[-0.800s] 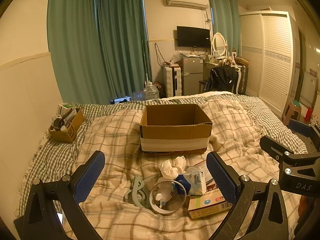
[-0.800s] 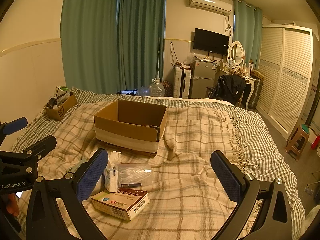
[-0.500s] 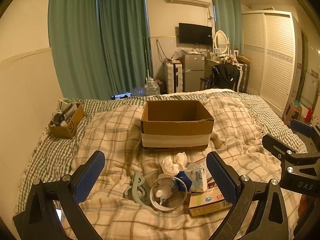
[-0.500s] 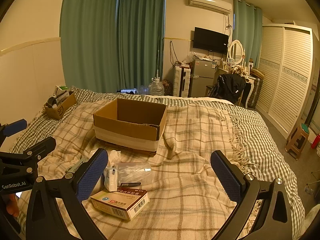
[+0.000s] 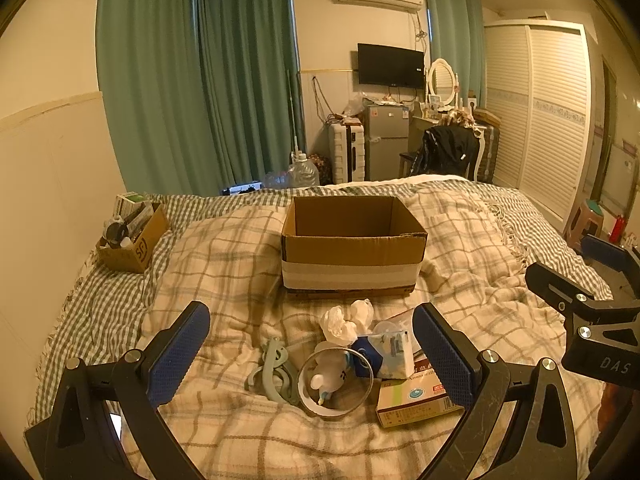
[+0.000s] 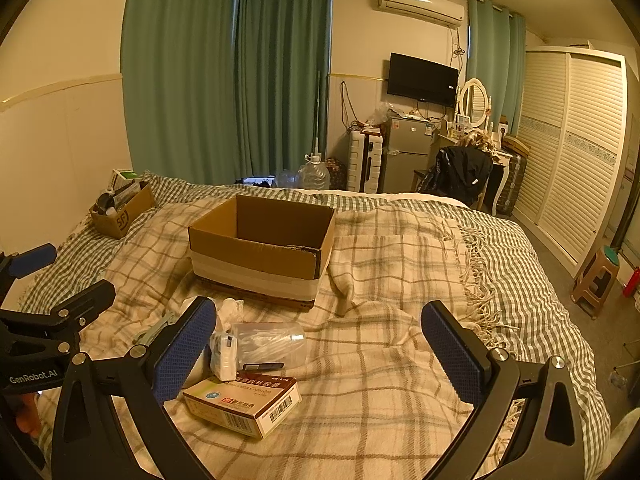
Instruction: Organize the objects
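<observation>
An open cardboard box (image 5: 352, 248) (image 6: 262, 252) stands mid-bed on the plaid blanket. In front of it lies a pile: crumpled tissues (image 5: 340, 322), a grey-green plastic piece (image 5: 272, 370), a tape ring (image 5: 335, 384) around a small white figure, a tissue pack (image 5: 390, 354), a medicine carton (image 5: 416, 402) (image 6: 242, 404) and a clear plastic bag (image 6: 270, 342). My left gripper (image 5: 310, 356) is open above the pile. My right gripper (image 6: 318, 354) is open and empty, just right of the pile.
A small cardboard box (image 5: 132, 240) of items sits at the bed's far left by the wall. Beyond the bed are green curtains, a fridge (image 5: 386, 142), a chair with a black jacket and a wardrobe. A stool (image 6: 596, 280) stands on the floor at right.
The left gripper has tilted slightly, so the box and pile sit a little lower in its view. The right view barely changes. Both grippers stay open and nothing on the bed has moved.
</observation>
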The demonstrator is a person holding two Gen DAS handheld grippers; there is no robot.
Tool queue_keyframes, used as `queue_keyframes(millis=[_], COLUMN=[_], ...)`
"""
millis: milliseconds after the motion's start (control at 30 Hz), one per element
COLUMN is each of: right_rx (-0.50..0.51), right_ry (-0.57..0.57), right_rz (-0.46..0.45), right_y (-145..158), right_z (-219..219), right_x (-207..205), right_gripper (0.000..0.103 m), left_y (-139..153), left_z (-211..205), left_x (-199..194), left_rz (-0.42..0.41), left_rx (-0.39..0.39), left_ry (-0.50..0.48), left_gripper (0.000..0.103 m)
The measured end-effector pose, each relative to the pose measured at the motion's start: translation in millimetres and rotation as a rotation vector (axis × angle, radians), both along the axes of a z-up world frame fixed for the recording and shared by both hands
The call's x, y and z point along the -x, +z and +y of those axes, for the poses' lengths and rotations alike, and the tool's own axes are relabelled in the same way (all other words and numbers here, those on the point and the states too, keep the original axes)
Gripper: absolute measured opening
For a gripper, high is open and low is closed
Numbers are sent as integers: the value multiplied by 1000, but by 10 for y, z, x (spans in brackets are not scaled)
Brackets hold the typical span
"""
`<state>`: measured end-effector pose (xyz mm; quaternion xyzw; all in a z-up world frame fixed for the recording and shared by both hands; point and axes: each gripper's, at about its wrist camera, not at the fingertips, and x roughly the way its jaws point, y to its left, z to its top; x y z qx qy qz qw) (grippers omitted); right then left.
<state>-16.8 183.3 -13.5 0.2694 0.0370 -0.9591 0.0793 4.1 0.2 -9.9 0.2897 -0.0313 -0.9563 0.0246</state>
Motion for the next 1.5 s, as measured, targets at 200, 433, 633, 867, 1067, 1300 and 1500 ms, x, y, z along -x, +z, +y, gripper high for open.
queue_keyframes(millis=[200, 433, 633, 867, 1067, 1300, 1500], right_rx=[-4, -13, -20, -36, -43, -26, -18], right_ry=[0, -7, -12, -18, -7, 5, 6], right_rz=[-2, -20, -33, -109, -174, -226, -274], right_y=[17, -9, -55, -348, -590, -720, -829], right_z=[-1, 3, 16, 0, -7, 4, 2], right_x=[-7, -2, 43, 227, 360, 488, 631], right_gripper=[103, 103, 103, 103, 103, 103, 103], left_y=[8, -60, -153, -529, -974, -1260, -1552], left_z=[-26, -91, -111, -108, 22, 41, 33], left_x=[3, 36, 61, 198, 385, 678, 886], left_rz=[-12, -43, -71, -168, -297, -395, -495], left_rx=[9, 4, 7, 32, 25, -3, -40], left_ry=[12, 33, 34, 41, 1, -3, -20], left_gripper=[103, 103, 103, 103, 103, 103, 100])
